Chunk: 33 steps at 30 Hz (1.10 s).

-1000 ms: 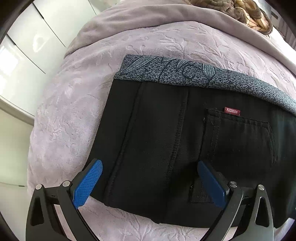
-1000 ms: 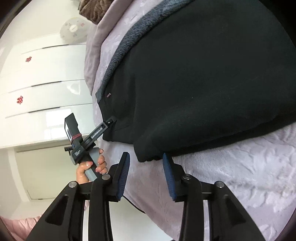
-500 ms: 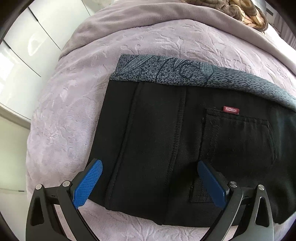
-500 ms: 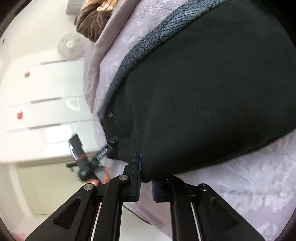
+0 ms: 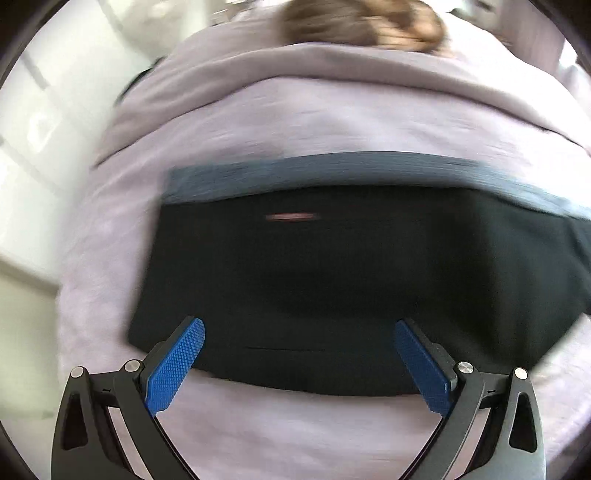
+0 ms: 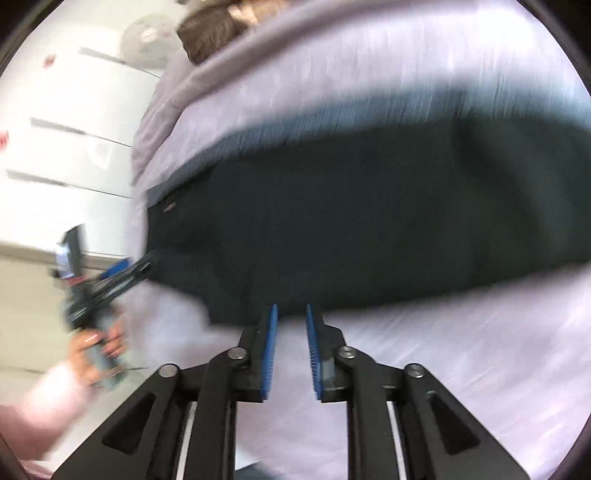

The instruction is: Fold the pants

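Both views are motion-blurred, so fine detail is lost.

Bed [image 5: 332,122], w/ a lilac textured cover, fills most of both views and spreads out ahead of and under both tools. At its far end, well beyond the left gripper [image 5: 299,332], lies a brown blurred heap [image 5: 362,22]; can't tell what it is. White cabinets [image 6: 55,155] w/ dark handle lines stand off to the left of the right gripper [image 6: 290,314], past the bed edge.

Pants [image 5: 351,280]: black, folded into a wide flat block, lying on the bed straight ahead of the left gripper. Grey-blue patterned band [image 5: 332,170] runs along their far edge. A small red tag [image 5: 291,216] sits on the black cloth just short of the band, smeared by blur. In the right view the pants [image 6: 369,221] stretch across the frame ahead of the tool, near edge just at the fingertips.

Left gripper: blue pads [image 5: 173,365] spread wide apart, nothing between them; both tips overlap the pants' near edge in the frame, but contact can't be told. Right gripper: jaws apart w/ a narrow gap, nothing clamped; tips sit at the pants' near hem, lilac cover showing between the pads.

In the right view, the left gripper [image 6: 107,280] shows far left, beside the pants' left corner, held by the person's hand [image 6: 99,343] w/ a pink sleeve below; too blurred to read more.
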### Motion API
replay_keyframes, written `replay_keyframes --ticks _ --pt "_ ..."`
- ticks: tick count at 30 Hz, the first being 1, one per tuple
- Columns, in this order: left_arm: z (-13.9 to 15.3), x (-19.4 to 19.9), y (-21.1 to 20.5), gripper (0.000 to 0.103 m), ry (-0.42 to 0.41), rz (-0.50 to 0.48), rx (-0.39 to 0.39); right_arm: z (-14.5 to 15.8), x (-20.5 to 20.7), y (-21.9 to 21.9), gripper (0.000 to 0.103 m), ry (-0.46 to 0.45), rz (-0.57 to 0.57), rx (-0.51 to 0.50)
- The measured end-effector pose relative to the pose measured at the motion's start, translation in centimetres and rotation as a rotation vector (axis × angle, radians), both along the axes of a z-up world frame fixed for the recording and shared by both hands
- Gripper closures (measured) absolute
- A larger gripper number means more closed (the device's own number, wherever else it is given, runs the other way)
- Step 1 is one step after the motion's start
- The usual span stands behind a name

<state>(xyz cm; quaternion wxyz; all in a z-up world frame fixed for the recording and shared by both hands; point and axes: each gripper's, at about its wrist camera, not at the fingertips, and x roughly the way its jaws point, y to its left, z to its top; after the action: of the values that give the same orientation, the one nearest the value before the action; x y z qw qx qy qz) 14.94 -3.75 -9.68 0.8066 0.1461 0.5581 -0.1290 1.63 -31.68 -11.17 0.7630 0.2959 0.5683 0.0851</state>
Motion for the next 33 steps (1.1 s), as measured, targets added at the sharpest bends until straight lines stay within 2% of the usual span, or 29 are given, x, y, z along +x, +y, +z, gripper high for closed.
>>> replay_keyframes --ticks 3,4,6,7,8,10,13,15,17,19,22,24,26,28,31,33 --pt "-1.8 -1.7 -5.2 0.0 0.04 -0.054 -0.035 -0.3 1.4 -1.6 0.078 -0.004 0.043 -0.156" --pt "-3.1 -2.2 -6.8 0.0 0.057 -0.072 -0.021 -1.0 1.5 -2.5 0.078 0.01 0.058 -0.207" --pt "-5.6 -3.1 -8.6 0.0 0.051 -0.104 0.06 -3.2 1.5 -2.3 0.078 0.057 0.084 -0.265" --pt "-6.2 -3.4 -8.6 0.0 0.036 -0.107 0.056 -3.9 0.9 -2.5 0.078 0.035 0.088 -0.252" --pt "-6.4 -3.3 -8.0 0.0 0.041 -0.094 0.02 -4.1 0.3 -2.9 0.078 0.01 0.085 -0.246" --pt "-6.5 -2.6 -7.0 0.0 0.092 -0.055 -0.019 -4.1 -0.4 -3.2 0.078 -0.003 0.08 -0.242" --pt "-5.8 -1.9 -6.7 0.0 0.104 -0.058 0.027 -3.8 -1.2 -4.9 0.078 0.007 0.066 -0.225" --pt "-4.2 -1.5 -6.6 0.0 0.079 -0.059 0.054 -3.6 -1.1 -5.9 0.078 0.048 0.042 -0.188" --pt "-2.3 -0.7 -6.3 0.0 0.037 -0.052 0.019 -2.8 -1.3 -6.8 0.078 0.078 0.026 -0.172" --pt "-0.8 0.9 -6.5 0.0 -0.011 -0.046 -0.009 -1.0 -1.1 -7.4 0.078 0.053 0.034 -0.169" --pt "-0.4 4.3 -7.4 0.0 -0.091 -0.028 0.023 0.8 0.8 -6.8 0.078 -0.005 0.053 -0.124" --pt "-1.3 6.7 -7.6 0.0 -0.127 0.024 0.053 0.8 3.4 -5.7 0.078 -0.031 0.067 -0.099" --pt "-3.4 8.7 -6.6 0.0 -0.107 0.095 0.071 1.0 6.0 -3.8 0.078 -0.068 0.109 -0.1" --pt "-4.7 10.3 -5.1 0.0 -0.079 0.157 0.056 0.4 8.8 -1.3 0.078 -0.082 0.161 -0.101" --pt "-5.3 12.2 -3.8 0.0 -0.056 0.215 0.037 -1.8 12.1 1.5 0.078 -0.029 0.182 -0.117" --pt "-5.5 13.0 -3.1 0.0 -0.052 0.246 0.05 -3.2 13.0 1.4 0.078 -0.014 0.153 -0.125"
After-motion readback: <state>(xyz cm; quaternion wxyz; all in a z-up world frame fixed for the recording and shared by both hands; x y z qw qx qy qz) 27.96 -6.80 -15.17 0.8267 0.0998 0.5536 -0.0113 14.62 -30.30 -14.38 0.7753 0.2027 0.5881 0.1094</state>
